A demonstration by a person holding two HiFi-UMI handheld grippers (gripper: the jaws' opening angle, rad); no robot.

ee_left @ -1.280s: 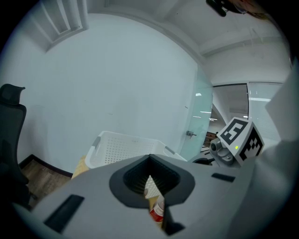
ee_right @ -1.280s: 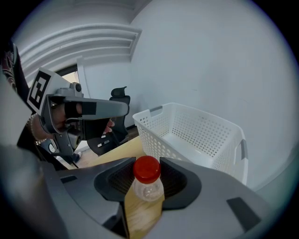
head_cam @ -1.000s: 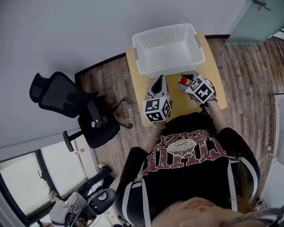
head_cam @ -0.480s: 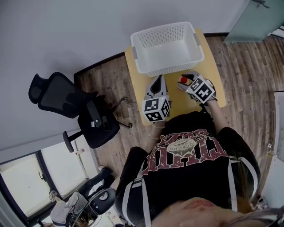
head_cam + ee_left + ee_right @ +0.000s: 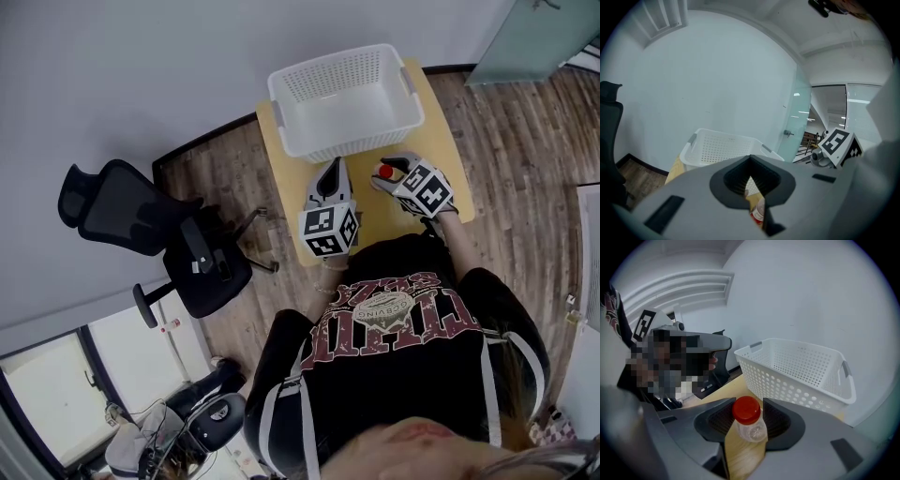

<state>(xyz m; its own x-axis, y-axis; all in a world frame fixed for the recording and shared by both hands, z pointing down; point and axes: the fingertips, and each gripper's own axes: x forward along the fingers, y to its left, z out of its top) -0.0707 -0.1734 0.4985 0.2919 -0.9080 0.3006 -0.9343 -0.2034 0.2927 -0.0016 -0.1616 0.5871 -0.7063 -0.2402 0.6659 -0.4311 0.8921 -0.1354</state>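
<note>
My right gripper (image 5: 748, 414) is shut on a small clear bottle with a red cap (image 5: 747, 420), held upright over the wooden table (image 5: 740, 460). The head view shows that bottle (image 5: 383, 172) at the tip of the right gripper (image 5: 389, 178), just in front of a white perforated basket (image 5: 347, 142). My left gripper (image 5: 330, 171) hovers to the left of it, jaws together with nothing between them. In the left gripper view the gripper (image 5: 752, 187) points toward the basket (image 5: 722, 147), and a bit of the bottle (image 5: 758, 213) shows through the narrow slit.
The basket (image 5: 797, 376) fills the far half of the small table (image 5: 370, 214). A black office chair (image 5: 141, 216) stands on the wood floor to the left. A glass door (image 5: 801, 117) is at the right. The person's body is close behind the table's near edge.
Both grippers keep their hold and spacing. The views have swung slightly, so the basket sits more to the right in the right gripper view and a little left in the head view.
</note>
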